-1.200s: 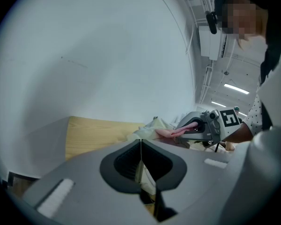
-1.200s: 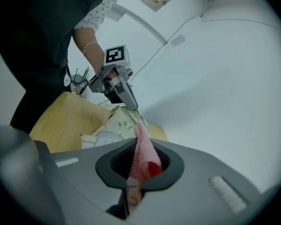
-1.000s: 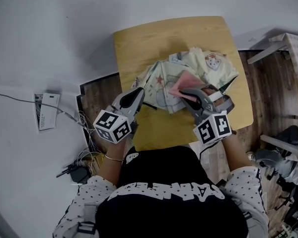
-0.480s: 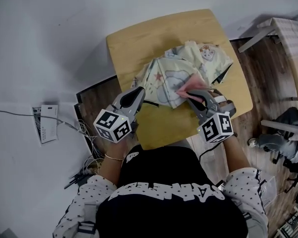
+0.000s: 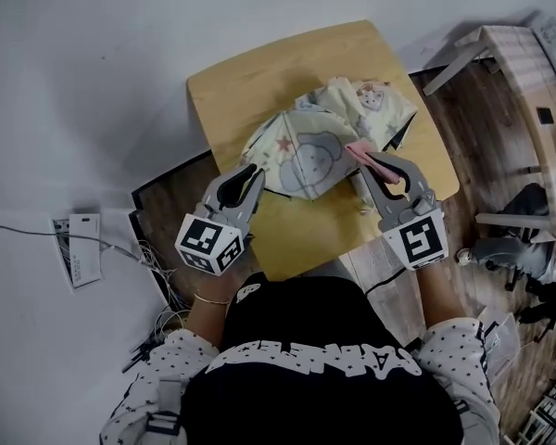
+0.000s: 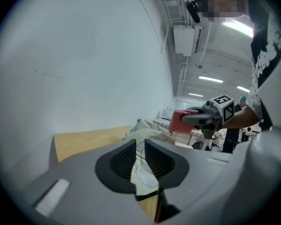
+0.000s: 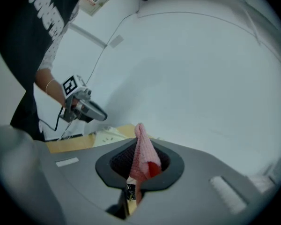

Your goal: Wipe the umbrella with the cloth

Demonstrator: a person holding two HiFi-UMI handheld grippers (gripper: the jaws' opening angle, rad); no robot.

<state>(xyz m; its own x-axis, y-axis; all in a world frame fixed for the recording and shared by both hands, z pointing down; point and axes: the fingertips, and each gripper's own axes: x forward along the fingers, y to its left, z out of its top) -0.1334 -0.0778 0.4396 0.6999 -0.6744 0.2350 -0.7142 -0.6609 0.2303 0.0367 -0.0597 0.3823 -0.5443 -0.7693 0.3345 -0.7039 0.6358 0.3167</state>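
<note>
A cream umbrella (image 5: 310, 146) with cartoon prints lies crumpled on the small wooden table (image 5: 259, 82). My left gripper (image 5: 252, 171) is at its near left edge. Its jaws have just been opening and stand a narrow gap apart (image 6: 140, 146); umbrella fabric (image 6: 141, 129) shows in the gap, with no pad pressing on it. My right gripper (image 5: 369, 160) is shut on a pink cloth (image 5: 360, 148), held just above the umbrella's right side. The cloth (image 7: 143, 153) stands up between the right pads. The right gripper view also shows the left gripper (image 7: 102, 116) and the umbrella (image 7: 105, 136).
A pale wooden bench (image 5: 514, 49) stands at the upper right on the plank floor. Cables and a power strip (image 5: 74, 253) lie on the floor at the left. The table's near edge (image 5: 306, 258) is close to my body.
My right gripper has risen off the umbrella with the pink cloth and rolled over. The left jaws, shut before, now stand slightly apart. The left gripper has stayed at the umbrella's edge.
</note>
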